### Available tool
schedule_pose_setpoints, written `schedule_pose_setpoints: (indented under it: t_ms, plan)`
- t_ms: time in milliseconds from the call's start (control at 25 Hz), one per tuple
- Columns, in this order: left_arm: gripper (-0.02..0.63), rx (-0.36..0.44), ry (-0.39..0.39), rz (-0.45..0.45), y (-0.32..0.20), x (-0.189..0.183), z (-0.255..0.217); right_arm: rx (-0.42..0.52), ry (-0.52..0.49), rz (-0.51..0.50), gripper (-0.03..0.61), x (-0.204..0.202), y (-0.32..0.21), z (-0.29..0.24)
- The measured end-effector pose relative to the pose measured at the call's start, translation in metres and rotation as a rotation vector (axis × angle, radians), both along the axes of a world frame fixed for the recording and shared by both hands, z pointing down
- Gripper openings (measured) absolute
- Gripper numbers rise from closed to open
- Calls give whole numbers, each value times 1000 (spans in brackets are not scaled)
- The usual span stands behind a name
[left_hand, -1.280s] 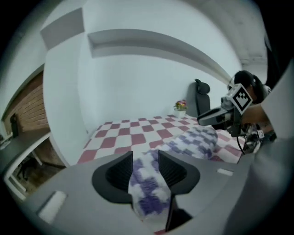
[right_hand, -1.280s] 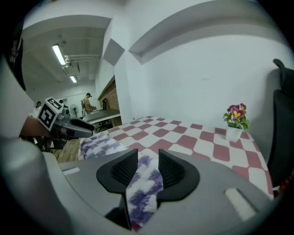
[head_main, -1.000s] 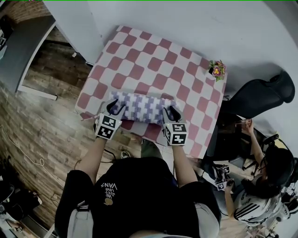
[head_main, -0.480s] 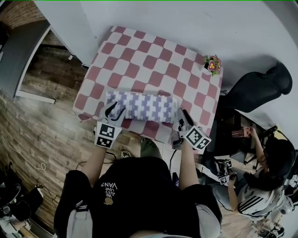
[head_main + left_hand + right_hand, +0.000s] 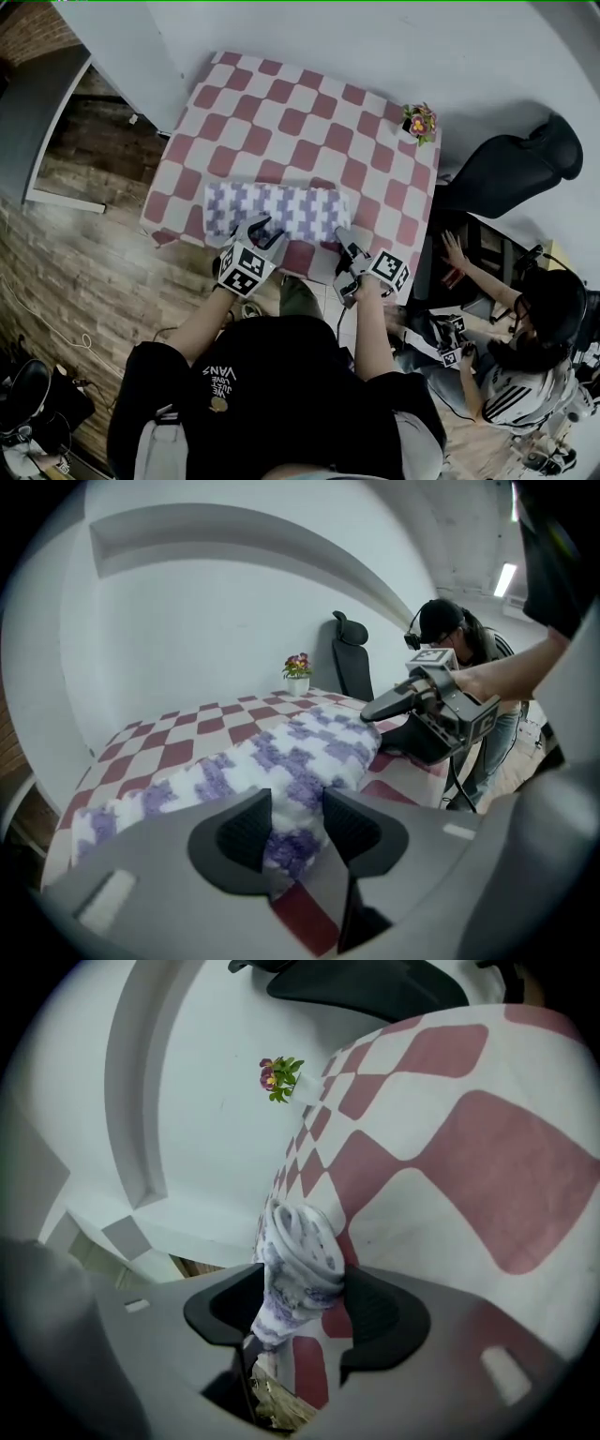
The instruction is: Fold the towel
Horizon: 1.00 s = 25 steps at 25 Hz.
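Left gripper (image 5: pixel 295 827): jaws half-spread, straddling the near edge of the towel (image 5: pixel 277 208) about mid-length, no clear bite. Right gripper (image 5: pixel 300 1312): jaws wide, just been opening, towel's right end loose between them. Towel lies as a folded strip along the near edge of the table (image 5: pixel 300 122); flower pot (image 5: pixel 417 120) at table's far right corner.

Likely next: end-over-end fold. Right should take all layers, lift low, carry across; left pins the crease.

Against a second ago: left has slid in from the towel's left corner, right has rolled sideways to the end, towel unmoved.
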State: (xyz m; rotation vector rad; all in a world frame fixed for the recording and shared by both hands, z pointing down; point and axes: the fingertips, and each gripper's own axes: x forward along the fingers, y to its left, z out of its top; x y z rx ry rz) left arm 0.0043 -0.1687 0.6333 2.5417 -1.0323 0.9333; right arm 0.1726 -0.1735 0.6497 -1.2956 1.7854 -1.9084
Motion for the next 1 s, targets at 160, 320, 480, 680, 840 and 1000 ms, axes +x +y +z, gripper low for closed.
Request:
schedule_pose_setpoints:
  t_ms: [160,320,480,680,840,1000]
  plan:
    - [146,-19,4,-12,-2,-1,10,-8,5,10,220,-2,-11,6]
    - [146,-30,10,-9,-2,-1,8,9,20,53,164,2,-2,-7]
    - [146,-40,31,4,-2,4,5,132,14,66,113,7,-2,-23]
    - [146,-76,82,59,4,33,3,160,70,100,104,38,12,-31]
    - [146,-95,117,100,13,54,3,148,118,143,104,62,25,-32]
    - [146,-67,157,101,12,54,-8,210,147,128,104,53,22,-55]
